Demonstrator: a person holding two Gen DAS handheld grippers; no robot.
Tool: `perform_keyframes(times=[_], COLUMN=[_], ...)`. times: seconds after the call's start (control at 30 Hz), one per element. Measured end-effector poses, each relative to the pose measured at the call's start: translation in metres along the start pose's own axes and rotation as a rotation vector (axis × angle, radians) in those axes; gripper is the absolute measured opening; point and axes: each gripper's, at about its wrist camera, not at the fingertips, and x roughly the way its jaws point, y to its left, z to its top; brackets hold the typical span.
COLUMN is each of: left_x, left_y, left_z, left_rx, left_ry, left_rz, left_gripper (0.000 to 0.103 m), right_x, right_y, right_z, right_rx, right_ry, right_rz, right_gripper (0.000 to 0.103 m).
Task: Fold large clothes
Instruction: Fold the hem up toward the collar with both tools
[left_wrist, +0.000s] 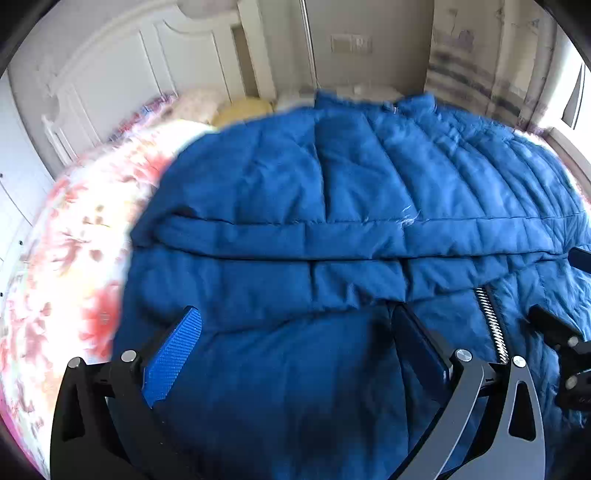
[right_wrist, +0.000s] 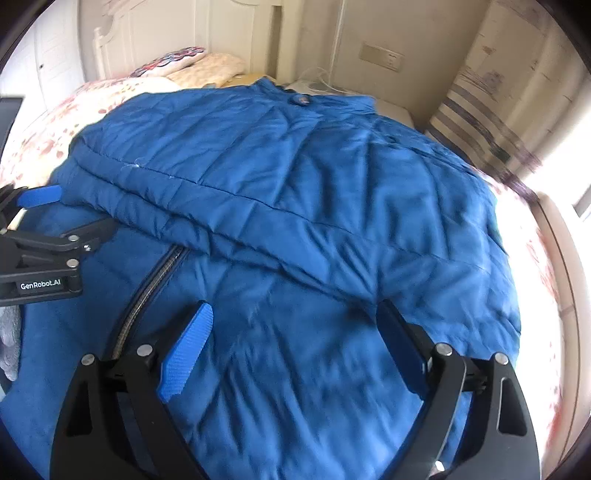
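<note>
Grippers both spread wide, nothing pinched: my left gripper (left_wrist: 295, 325) and right gripper (right_wrist: 295, 317) hover over the blue puffer jacket (left_wrist: 351, 192). Jacket lies folded across the floral bedspread (left_wrist: 74, 229), zipper (right_wrist: 155, 273) showing between my grippers, pillows (right_wrist: 207, 66) beyond.

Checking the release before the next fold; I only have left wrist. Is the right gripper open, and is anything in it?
Observer: The right gripper is open, with nothing pinched between its pads. The blue jacket lies beneath it.
Operator: Is the jacket's right side on the bed?
Observer: Yes. Its right edge ends on the floral bedsheet, short of the bed's side.
Operator: Any fastener by the collar?
Observer: One round button sits near the collar.
</note>
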Motion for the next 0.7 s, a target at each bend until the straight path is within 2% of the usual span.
perform_keyframes(times=[0.07, 0.13, 0.17, 0.2, 0.27, 0.33, 0.47, 0.57, 0.67, 0.7], left_x=[-0.013, -0.006, 0.003, 0.005, 0.009, 0.011, 0.006, 0.007, -0.007, -0.020], left_y=[0.002, 0.006, 0.011, 0.020, 0.038, 0.042, 0.034, 0.037, 0.043, 0.044], left_z=[-0.009, -0.019, -0.026, -0.029, -0.026, -0.026, -0.030, -0.028, -0.030, -0.033], left_rx=[0.021, 0.041, 0.031, -0.022, -0.108, -0.125, -0.095, -0.102, -0.172, -0.191], left_ry=[-0.029, -0.009, 0.018, 0.033, 0.054, 0.062, 0.034, 0.040, 0.063, 0.029], left_rz=[0.004, 0.060, 0.066, 0.008, -0.030, -0.035, 0.017, 0.010, 0.038, -0.008], left_gripper=[0.099, 0.099, 0.099, 0.099, 0.099, 0.099, 0.099, 0.099, 0.099, 0.099], right_x=[-0.012, -0.005, 0.001, 0.004, 0.005, 0.005, 0.001, 0.000, -0.018, -0.027], right_y=[-0.003, -0.010, -0.018, -0.036, -0.052, -0.059, -0.059, -0.062, -0.059, -0.056], right_z=[-0.008, -0.021, -0.028, -0.030, -0.030, -0.031, -0.032, -0.035, -0.043, -0.047], right_rx=[-0.037, -0.070, -0.050, 0.034, 0.108, 0.131, 0.127, 0.146, 0.164, 0.160], right_ry=[-0.037, -0.002, 0.005, 0.012, 0.016, 0.012, 0.002, -0.007, -0.016, -0.033], right_rz=[-0.034, -0.108, -0.079, 0.017, 0.079, 0.121, 0.100, 0.096, 0.015, 0.025], right_gripper=[0.092, 0.098, 0.100, 0.100, 0.101, 0.101, 0.100, 0.100, 0.099, 0.099])
